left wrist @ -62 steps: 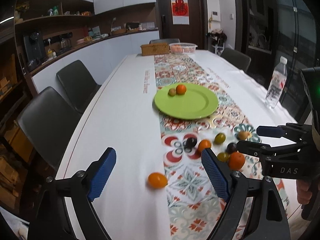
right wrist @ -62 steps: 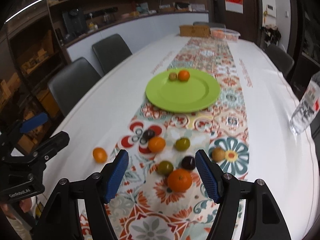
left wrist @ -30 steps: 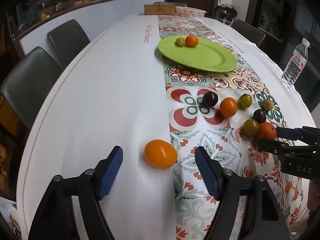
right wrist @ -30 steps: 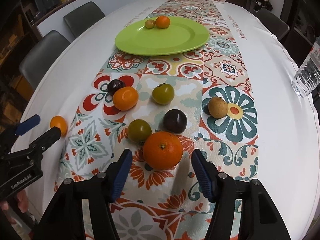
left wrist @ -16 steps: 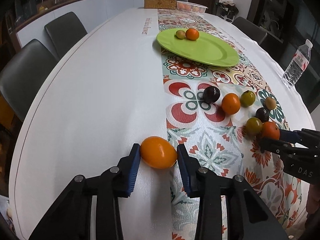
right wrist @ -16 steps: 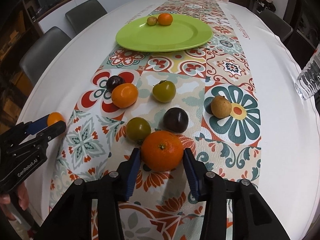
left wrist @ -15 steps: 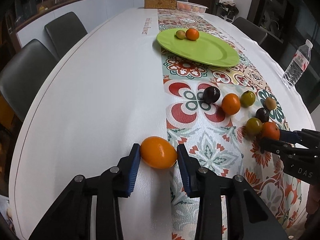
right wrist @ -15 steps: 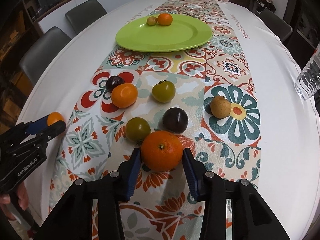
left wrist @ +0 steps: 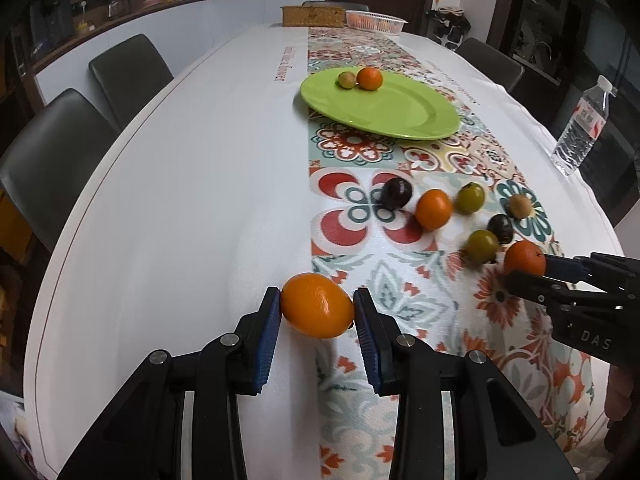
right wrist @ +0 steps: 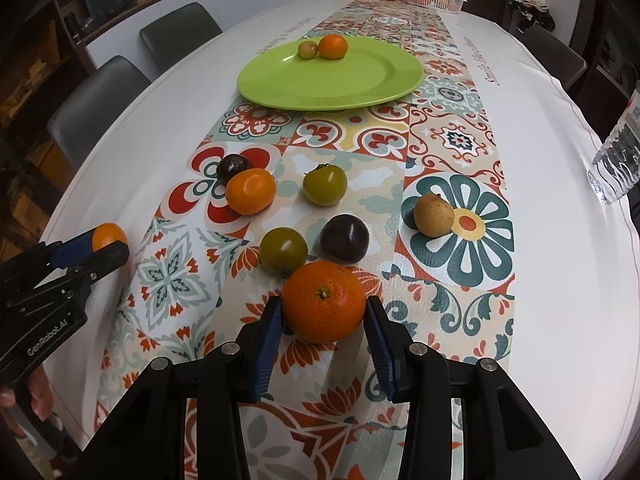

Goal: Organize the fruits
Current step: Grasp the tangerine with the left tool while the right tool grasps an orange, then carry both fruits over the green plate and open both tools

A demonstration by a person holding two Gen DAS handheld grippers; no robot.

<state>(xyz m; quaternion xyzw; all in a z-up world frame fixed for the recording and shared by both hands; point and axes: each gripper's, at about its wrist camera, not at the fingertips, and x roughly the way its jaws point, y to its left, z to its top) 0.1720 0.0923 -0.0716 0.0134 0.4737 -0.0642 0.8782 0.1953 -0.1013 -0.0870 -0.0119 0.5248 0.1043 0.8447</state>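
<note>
With my left gripper (left wrist: 316,312) clamped on the kumquat (left wrist: 317,305) and my right gripper (right wrist: 325,312) on the orange (right wrist: 324,301), grasping is done; next, I judge, lift both to the plate (right wrist: 360,80).

2 fruits (right wrist: 322,49) on green plate (right wrist: 360,84), 8 on runner.

water bottle (left wrist: 582,126) right table edge | chairs (left wrist: 128,68) left side | wicker box (left wrist: 313,16), white basket (left wrist: 375,22) far end
</note>
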